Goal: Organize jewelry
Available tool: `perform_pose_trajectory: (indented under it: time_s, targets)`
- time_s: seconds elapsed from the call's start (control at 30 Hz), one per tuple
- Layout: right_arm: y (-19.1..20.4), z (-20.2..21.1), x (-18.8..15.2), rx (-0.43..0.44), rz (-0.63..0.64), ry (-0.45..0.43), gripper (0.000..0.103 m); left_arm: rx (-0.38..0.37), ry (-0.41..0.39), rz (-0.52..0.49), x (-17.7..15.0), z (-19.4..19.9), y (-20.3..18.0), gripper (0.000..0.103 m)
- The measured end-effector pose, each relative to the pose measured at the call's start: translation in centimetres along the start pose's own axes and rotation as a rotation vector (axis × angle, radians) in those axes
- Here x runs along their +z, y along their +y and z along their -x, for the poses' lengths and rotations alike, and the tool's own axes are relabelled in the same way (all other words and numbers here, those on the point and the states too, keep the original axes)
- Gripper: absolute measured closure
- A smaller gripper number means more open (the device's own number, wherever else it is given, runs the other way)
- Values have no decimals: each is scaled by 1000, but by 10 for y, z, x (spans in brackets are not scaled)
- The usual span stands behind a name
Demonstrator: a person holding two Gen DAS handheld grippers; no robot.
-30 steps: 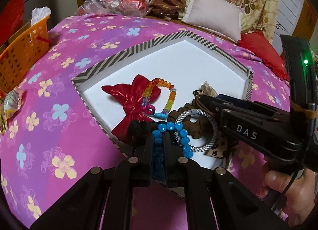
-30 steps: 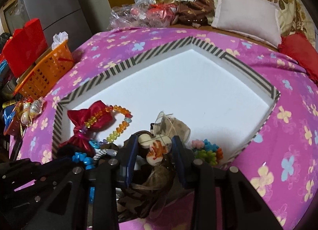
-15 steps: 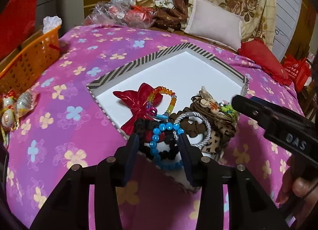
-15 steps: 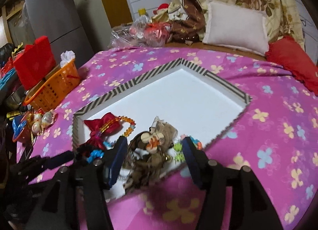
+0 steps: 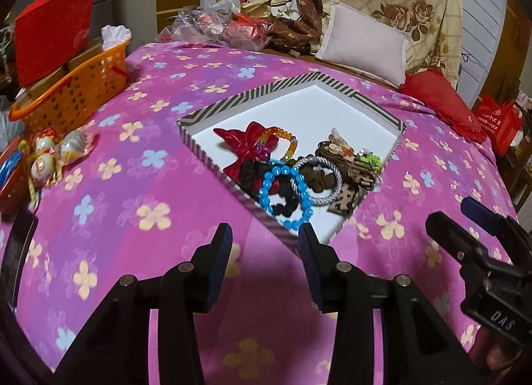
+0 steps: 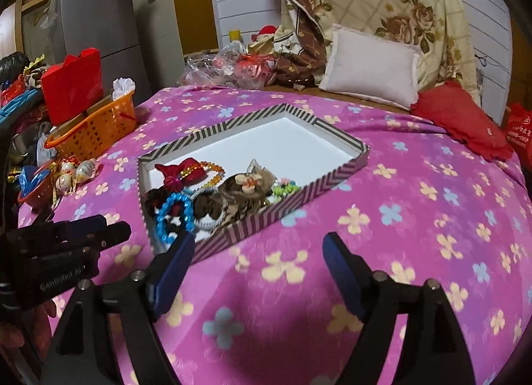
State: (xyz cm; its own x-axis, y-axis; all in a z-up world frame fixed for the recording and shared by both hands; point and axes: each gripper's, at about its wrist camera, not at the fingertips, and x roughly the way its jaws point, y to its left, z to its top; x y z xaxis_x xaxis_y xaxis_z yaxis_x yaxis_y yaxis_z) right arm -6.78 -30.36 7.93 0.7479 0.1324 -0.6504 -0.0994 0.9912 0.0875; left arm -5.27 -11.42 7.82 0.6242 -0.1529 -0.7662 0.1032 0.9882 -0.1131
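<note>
Since a second ago we've pulled both grippers back out of the box: left was clamped on the blue bead bracelet, right was closed around the brown piece with the shell charm, and both have let go.

Left to right, we see:
- orange basket (image 5: 71,92) at the far left of the bed, red bag (image 5: 53,42) behind it
- wrapped egg-shaped trinkets (image 5: 56,152) on the pink floral bedspread (image 5: 133,205), just in front of the basket
- left gripper (image 5: 264,240) released, jaws spread, nothing between them, hovering over the bedspread just short of the box's near corner
- striped-rim box (image 5: 362,97) mid-bed, white floor; all jewelry is bunched in its near corner
- in the pile: red bow (image 5: 246,145) with amber bead bracelet (image 5: 286,139) over it, then blue bead bracelet (image 5: 286,192) overlapping a silver rope bangle (image 5: 332,182) on dark scrunchies, then brown leopard piece with shell charm (image 5: 342,152), green beads (image 5: 372,160) at the right edge
- right gripper (image 6: 259,252) released too, jaws wide, over bedspread beside the box's near wall
- white pillow (image 5: 365,46) and red cushion (image 5: 439,99) beyond the box
</note>
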Motion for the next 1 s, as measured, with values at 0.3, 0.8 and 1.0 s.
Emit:
perform_pose_trajectory:
  time_s: [0.3, 0.8, 1.0]
  targets:
    - [0, 26, -12, -12, -35, -14, 15, 43, -68, -25, -13, 36, -12, 73]
    - [5, 41, -1, -32, -53, -37, 11, 70, -145, -54, -11, 68, -19, 73]
    - [1, 41, 0, -38, -58, -30, 11, 73, -155, -53, -10, 70, -19, 73]
